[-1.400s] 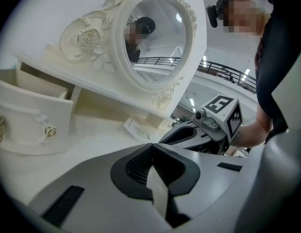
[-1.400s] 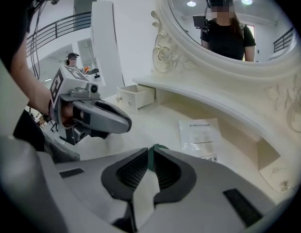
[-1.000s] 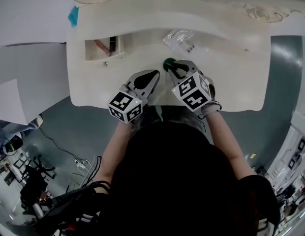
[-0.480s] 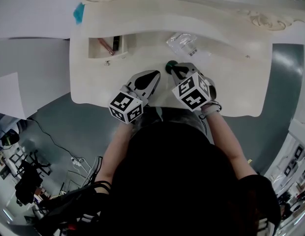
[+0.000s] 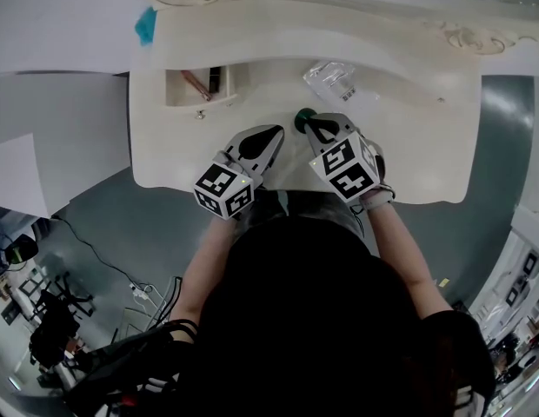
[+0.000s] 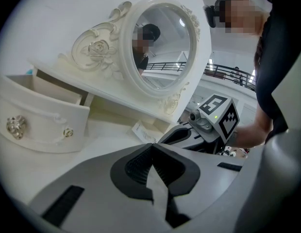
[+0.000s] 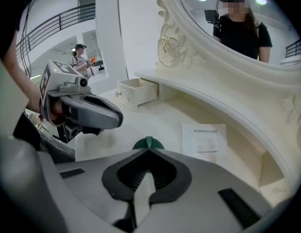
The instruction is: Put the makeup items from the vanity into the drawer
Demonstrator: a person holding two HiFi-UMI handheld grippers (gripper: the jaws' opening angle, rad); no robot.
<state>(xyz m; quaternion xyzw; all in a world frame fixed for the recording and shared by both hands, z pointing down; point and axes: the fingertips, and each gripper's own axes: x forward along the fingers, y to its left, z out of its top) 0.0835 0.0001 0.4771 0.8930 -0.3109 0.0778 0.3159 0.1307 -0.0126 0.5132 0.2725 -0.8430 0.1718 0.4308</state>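
— What's different from a second ago?
— The right gripper [image 5: 314, 126] has just been closing its jaws, which now pinch the near edge of the green round item [image 5: 301, 116] on the vanity top [image 5: 409, 146].
— And the left gripper [image 5: 272, 134]?
— Unchanged, jaws together and empty. The open drawer [image 5: 176, 99] lies beyond.

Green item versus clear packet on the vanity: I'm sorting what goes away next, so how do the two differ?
The green item is small, round, dark and opaque; the clear packet is bigger, flat and see-through, with a printed label. The green item sits nearer the front edge; the clear packet lies further back. Both rest on the vanity top, outside the open drawer.
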